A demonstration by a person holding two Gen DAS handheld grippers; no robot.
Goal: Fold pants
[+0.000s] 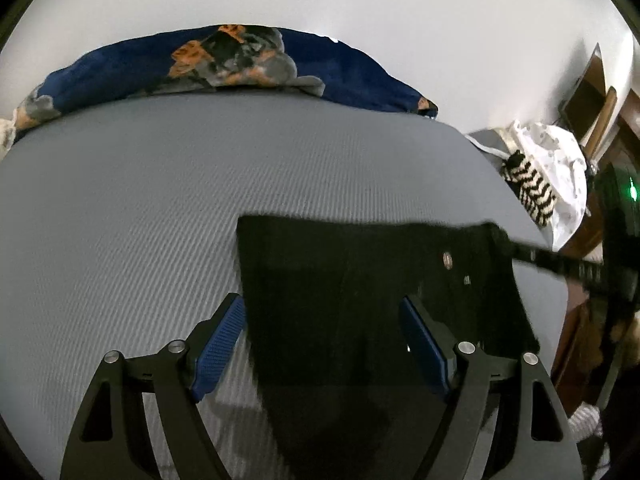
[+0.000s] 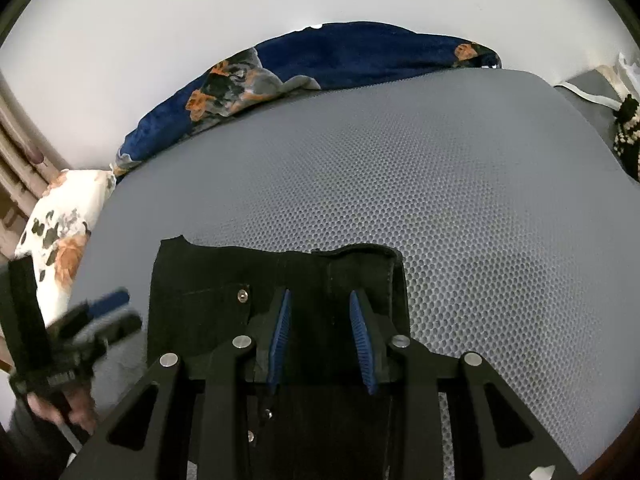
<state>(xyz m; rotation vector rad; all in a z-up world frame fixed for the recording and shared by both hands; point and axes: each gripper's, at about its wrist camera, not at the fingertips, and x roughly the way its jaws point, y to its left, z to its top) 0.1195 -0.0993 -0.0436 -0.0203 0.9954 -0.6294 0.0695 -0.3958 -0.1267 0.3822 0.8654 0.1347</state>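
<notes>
— How were my left gripper's [image 1: 322, 346] blue-padded fingers [image 1: 218, 350]?

— Spread wide, holding nothing, poised over the left edge of the folded black denim pants [image 1: 360, 280] lying on the grey honeycomb-textured mattress [image 1: 140, 200].

— And my right gripper [image 2: 322, 334]?

— Fingers parted less widely, straddling the pants' waistband end from above, tilted downward; I couldn't tell if the pads [image 2: 362, 340] touched cloth.
</notes>
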